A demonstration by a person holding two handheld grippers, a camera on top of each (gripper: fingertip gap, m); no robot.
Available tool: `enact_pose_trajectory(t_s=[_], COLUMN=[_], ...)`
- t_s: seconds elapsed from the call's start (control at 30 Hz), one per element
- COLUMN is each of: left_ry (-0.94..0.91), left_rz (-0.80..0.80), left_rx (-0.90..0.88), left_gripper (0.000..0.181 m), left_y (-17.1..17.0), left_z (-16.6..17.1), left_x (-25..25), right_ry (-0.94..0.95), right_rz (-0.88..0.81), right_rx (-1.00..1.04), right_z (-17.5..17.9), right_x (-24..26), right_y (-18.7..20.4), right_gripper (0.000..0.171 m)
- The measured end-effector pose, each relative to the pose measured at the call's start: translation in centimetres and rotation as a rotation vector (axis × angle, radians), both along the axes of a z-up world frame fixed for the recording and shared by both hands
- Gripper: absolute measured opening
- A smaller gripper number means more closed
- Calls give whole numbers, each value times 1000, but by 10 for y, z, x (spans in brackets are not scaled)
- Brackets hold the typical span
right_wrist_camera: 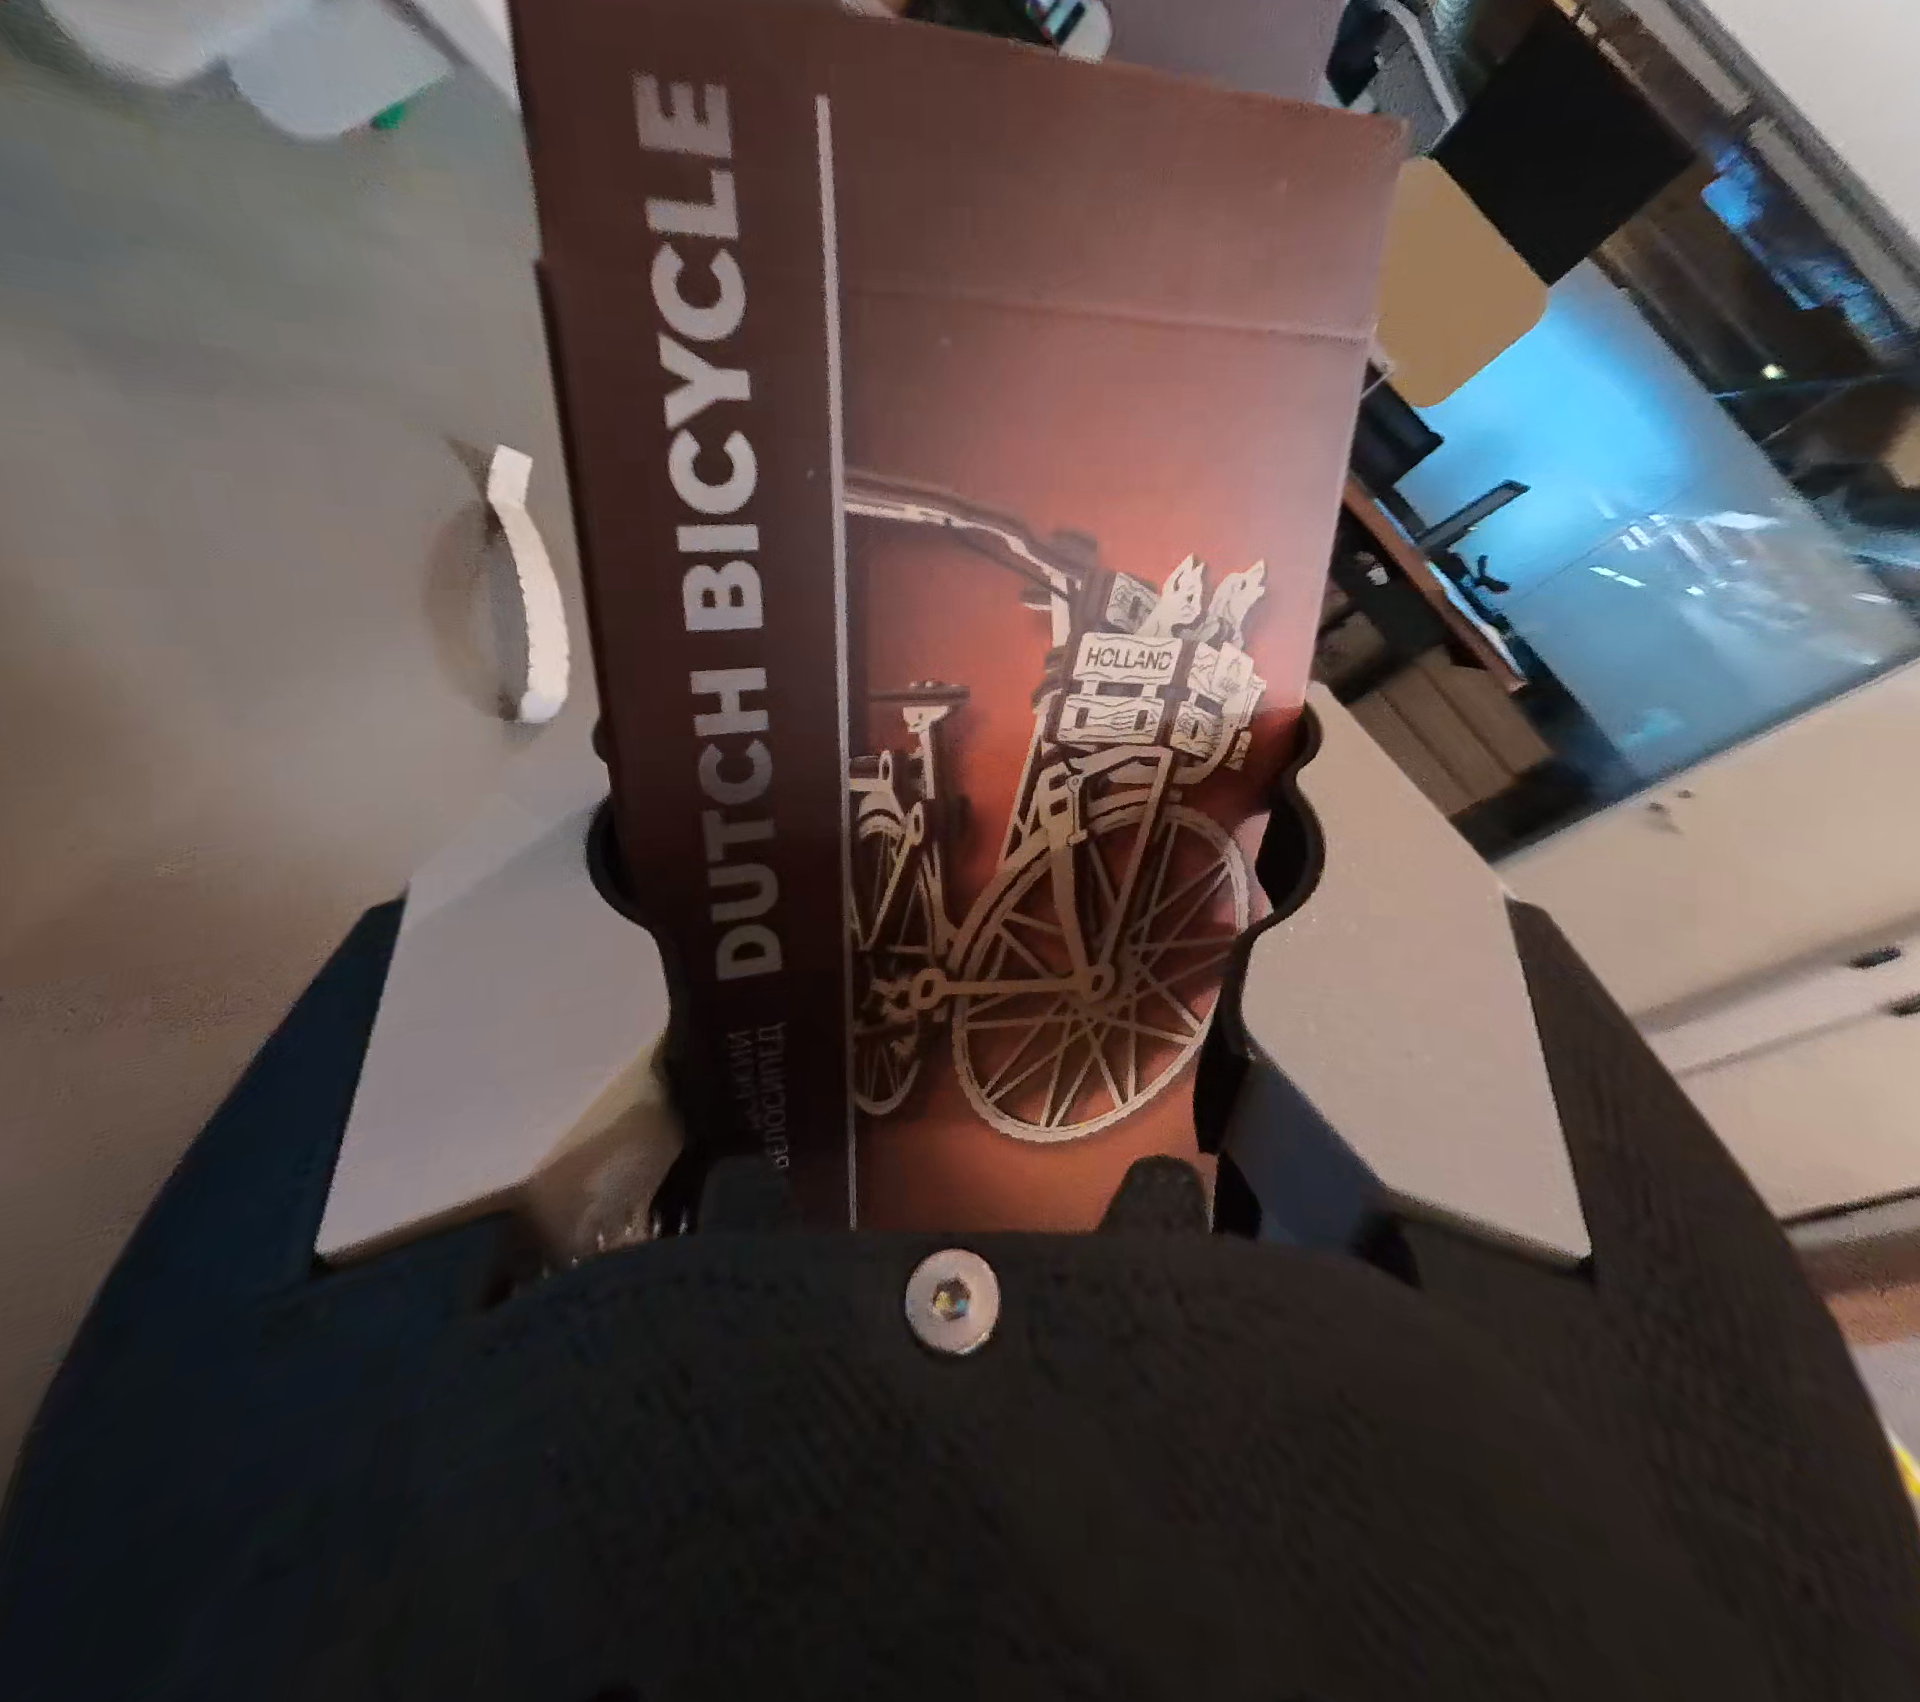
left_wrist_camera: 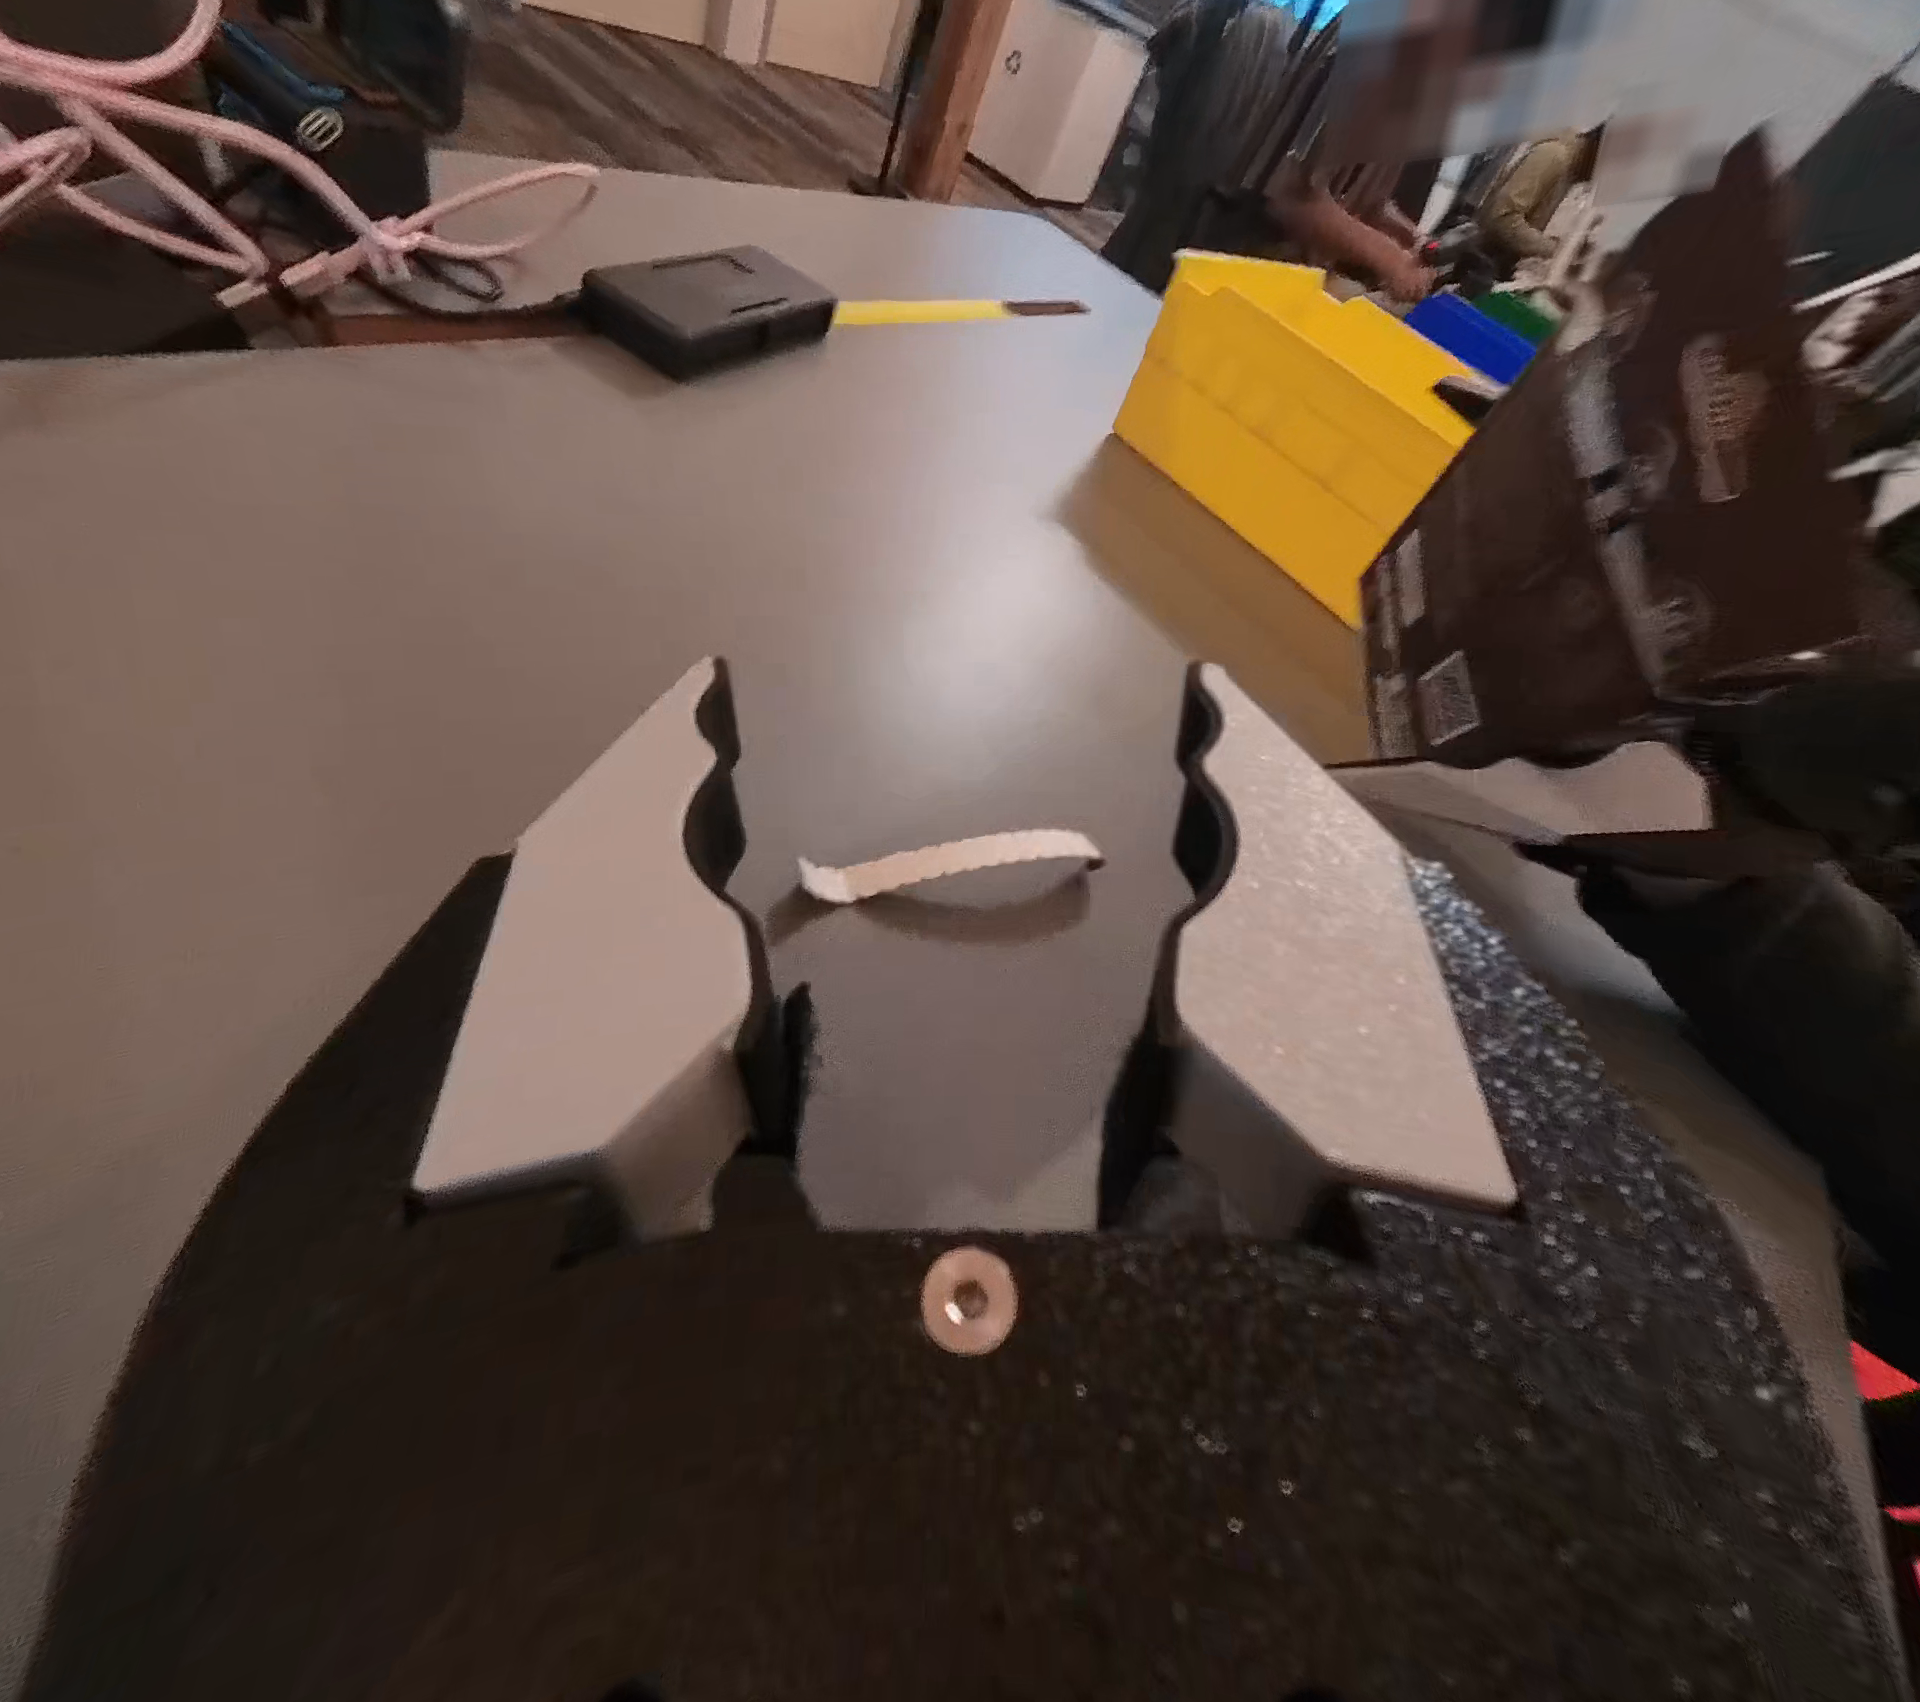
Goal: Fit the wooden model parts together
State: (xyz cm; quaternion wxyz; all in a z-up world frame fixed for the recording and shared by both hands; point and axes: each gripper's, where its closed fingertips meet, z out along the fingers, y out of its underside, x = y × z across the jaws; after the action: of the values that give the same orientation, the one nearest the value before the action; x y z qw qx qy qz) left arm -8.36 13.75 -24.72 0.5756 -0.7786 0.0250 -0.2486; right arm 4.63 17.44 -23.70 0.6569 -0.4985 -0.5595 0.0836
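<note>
the left wrist view looks forward along its own grey fingers (left_wrist_camera: 717,873), low over the grey tabletop (left_wrist_camera: 468,561) and nearly level with it, facing across to a yellow plastic bin (left_wrist_camera: 1278,416) and the room beyond. the right wrist view sits tilted and very close behind a brown printed cardboard box (right_wrist_camera: 1039,457) that fills most of it. both views share the tabletop, the box (left_wrist_camera: 1621,509) and a curled white paper strip (left_wrist_camera: 956,863) (right_wrist_camera: 530,603).

A white torn strip (left_wrist_camera: 951,863) lies on the grey table (left_wrist_camera: 416,561), well apart from a yellow bin (left_wrist_camera: 1278,426) and black case (left_wrist_camera: 712,307).
</note>
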Motion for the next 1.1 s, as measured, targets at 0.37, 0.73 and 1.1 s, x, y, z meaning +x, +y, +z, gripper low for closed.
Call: enact_pose_trajectory(t_s=[0.37, 0.73, 1.1], left_ry=[-92, 366, 606], left_rz=[-459, -418, -543], left_rx=[150, 375, 675], left_gripper=[79, 22, 17], left_y=[-49, -55, -75], left_z=[49, 49, 43], left_x=[105, 101, 99], right_ry=[-283, -252, -232], right_rz=[-54, -49, 157], right_rx=[499, 683, 477], right_z=[-11, 10, -8], right_x=[-16, -18, -18], right_y=[-9, -29, -46], right_gripper=[120, 122, 88])
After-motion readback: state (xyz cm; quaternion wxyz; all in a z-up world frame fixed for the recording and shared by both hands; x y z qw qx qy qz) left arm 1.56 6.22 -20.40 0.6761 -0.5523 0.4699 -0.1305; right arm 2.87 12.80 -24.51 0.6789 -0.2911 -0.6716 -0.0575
